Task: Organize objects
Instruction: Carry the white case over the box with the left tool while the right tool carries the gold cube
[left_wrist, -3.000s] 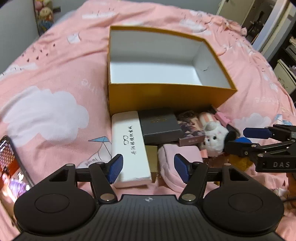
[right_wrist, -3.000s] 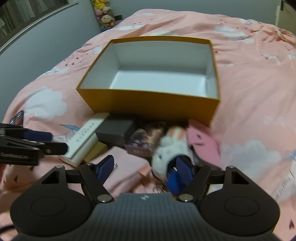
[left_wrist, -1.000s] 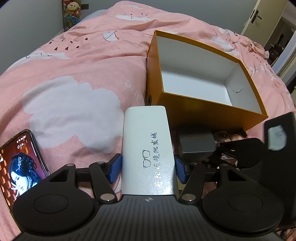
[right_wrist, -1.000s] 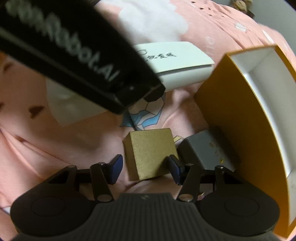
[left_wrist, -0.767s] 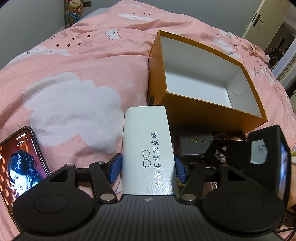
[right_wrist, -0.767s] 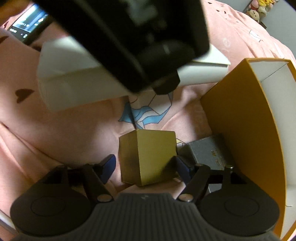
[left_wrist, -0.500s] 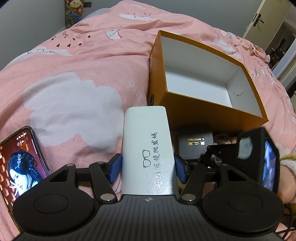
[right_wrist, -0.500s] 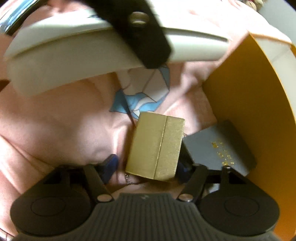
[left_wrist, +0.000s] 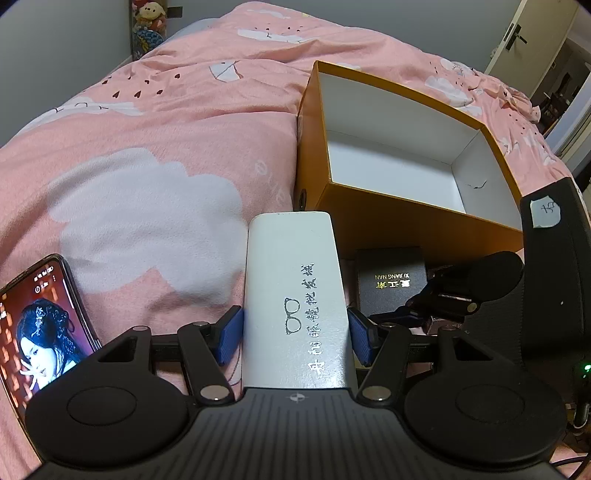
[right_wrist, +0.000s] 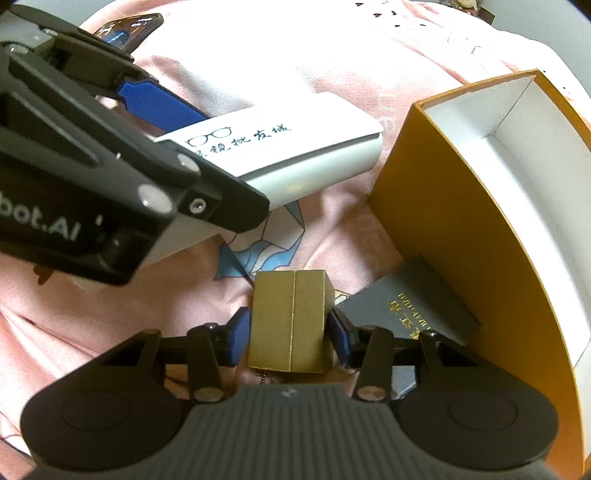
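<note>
You are holding the white glasses case (left_wrist: 297, 295) lengthwise in your left gripper (left_wrist: 293, 334), its blue pads pressing both long sides, the case lifted off the pink bedspread (left_wrist: 147, 155) and pointing toward the near left corner of the orange box (left_wrist: 373, 229). Your left gripper is sitting level, just short of that box. Since a second ago it is staying almost where it was, clamped the same way on the case.

Your right gripper (right_wrist: 291, 332) is angling down beside and below the left one, closing its pads against the two sides of the small gold box (right_wrist: 290, 321). A second ago that gold box was lying flat between open fingers; now it is standing between them with its seam facing you, raised slightly over the bedspread (right_wrist: 332, 48).

You are working with one orange box (right_wrist: 454, 236), open-topped, white inside and holding nothing; one glasses case (right_wrist: 295, 147); one gold box; and one dark grey box (right_wrist: 410, 306) with gold lettering, lying against the orange box's outer wall, just right of the gold box. One phone (left_wrist: 40, 325) with a lit screen is lying on the bedspread at your far left.
</note>
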